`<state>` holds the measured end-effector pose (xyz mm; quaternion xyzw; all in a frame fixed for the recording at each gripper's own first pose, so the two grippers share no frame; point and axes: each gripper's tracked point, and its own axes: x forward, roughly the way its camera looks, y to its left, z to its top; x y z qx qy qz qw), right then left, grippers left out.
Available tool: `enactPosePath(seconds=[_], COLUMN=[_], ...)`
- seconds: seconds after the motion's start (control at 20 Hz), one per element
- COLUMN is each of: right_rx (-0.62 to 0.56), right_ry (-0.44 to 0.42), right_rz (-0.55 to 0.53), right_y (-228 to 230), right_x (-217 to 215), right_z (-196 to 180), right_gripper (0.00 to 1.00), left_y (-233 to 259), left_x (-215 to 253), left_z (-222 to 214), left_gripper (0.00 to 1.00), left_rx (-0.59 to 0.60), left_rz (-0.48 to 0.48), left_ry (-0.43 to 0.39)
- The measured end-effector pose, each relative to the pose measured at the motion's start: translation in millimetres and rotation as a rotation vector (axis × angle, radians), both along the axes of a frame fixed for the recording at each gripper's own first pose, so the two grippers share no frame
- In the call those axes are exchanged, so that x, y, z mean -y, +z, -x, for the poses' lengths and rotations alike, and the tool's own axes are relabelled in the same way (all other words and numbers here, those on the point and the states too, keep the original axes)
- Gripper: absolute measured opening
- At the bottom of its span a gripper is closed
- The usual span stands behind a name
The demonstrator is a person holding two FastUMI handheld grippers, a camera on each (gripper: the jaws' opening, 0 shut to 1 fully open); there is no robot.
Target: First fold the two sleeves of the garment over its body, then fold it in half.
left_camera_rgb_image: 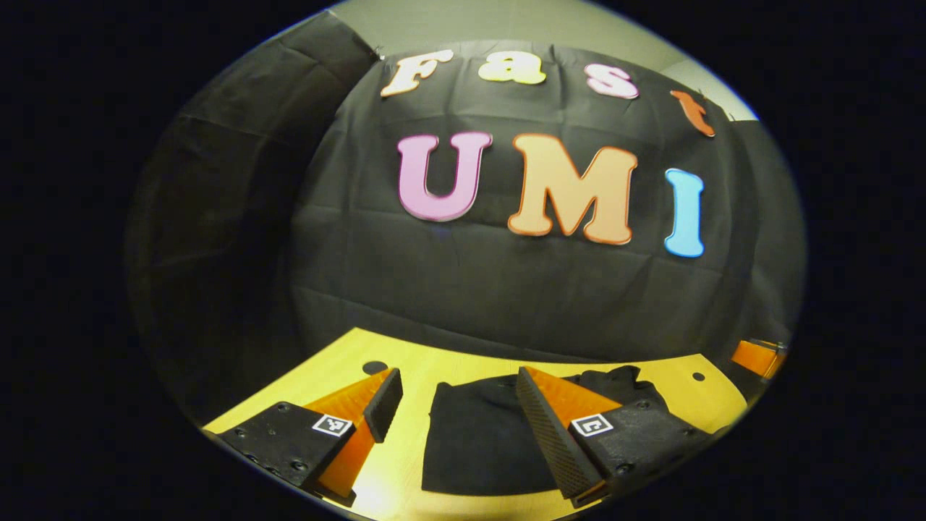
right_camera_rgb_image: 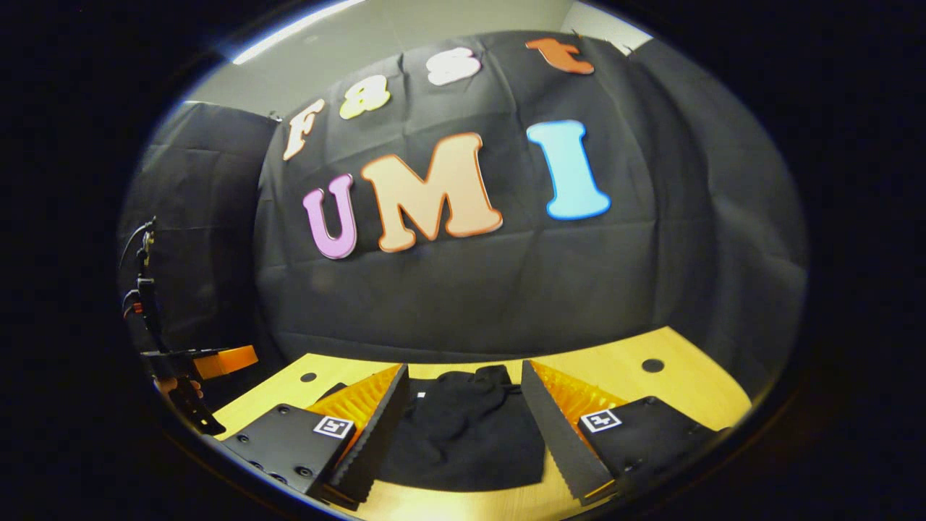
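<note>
Black garment (right_camera_rgb_image: 463, 434) lies bottom middle on the table (right_camera_rgb_image: 622, 369), small and tidy; folds look done, I think; left gripper (left_camera_rgb_image: 463, 416) & right gripper (right_camera_rgb_image: 463, 427) jaws spread wide, holding nothing.

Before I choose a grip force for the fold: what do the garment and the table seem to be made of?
The garment looks like soft, matte black knit or fleece; it lies limp with rumpled edges and no shine, though the weave is too dark to tell. The table looks like smooth light wood or wood-look laminate, with a faint sheen and round holes.

Dim booth, overhead light, sharp focus, fisheye-warped edges
</note>
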<state>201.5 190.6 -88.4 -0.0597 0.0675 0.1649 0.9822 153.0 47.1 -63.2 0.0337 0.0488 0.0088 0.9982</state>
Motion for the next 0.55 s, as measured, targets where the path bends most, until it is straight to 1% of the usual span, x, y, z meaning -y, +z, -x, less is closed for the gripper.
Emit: enactPosePath(seconds=[0.05, 0.1, 0.15, 0.2, 0.25, 0.3, 0.35, 0.4, 0.5, 0.55], right_rx=[0.020, 0.031, 0.035, 0.038, 0.043, 0.061, 0.086, 0.114, 0.152, 0.157], right_ry=[-0.002, -0.002, -0.002, -0.002, -0.002, -0.007, -0.020, -0.027, -0.042, -0.039], right_rz=[0.005, 0.003, -0.010, -0.034, -0.062, -0.083, -0.094, -0.094, -0.081, -0.081], right_y=[3.4, 7.0, 9.8, 13.2, 17.9, 23.4, 29.4, 36.5, 45.2, 47.9], right_x=[1.1, 2.5, 4.1, 4.9, 7.0, 9.7, 17.0, 22.2, 33.4, 35.6], right_z=[21.0, 42.2, 63.3, 83.3, 102.5, 119.0, 134.0, 148.1, 171.0, 183.5], right_gripper=[0.97, 0.94, 0.94, 0.97, 0.97, 0.97, 0.94, 0.97, 0.94, 0.97], left_y=[2.5, 7.5, 13.1, 19.1, 24.5, 30.6, 34.3, 36.9, 43.3, 47.6], left_x=[5.2, 9.2, 14.4, 16.5, 18.5, 19.2, 20.6, 21.7, 22.3, 21.6], left_z=[17.0, 34.2, 51.8, 68.5, 85.0, 100.2, 113.5, 124.7, 144.8, 153.6], left_gripper=[0.92, 0.92, 0.93, 0.93, 0.94, 0.92, 0.92, 0.93, 0.92, 0.93], left_rx=[0.007, 0.014, 0.021, 0.034, 0.052, 0.069, 0.081, 0.086, 0.086, 0.093], left_rz=[-0.008, -0.012, -0.015, -0.018, -0.023, -0.029, -0.036, -0.039, -0.035, -0.032], left_ry=[-0.015, -0.033, -0.047, -0.054, -0.059, -0.066, -0.073, -0.082, -0.086, -0.082])
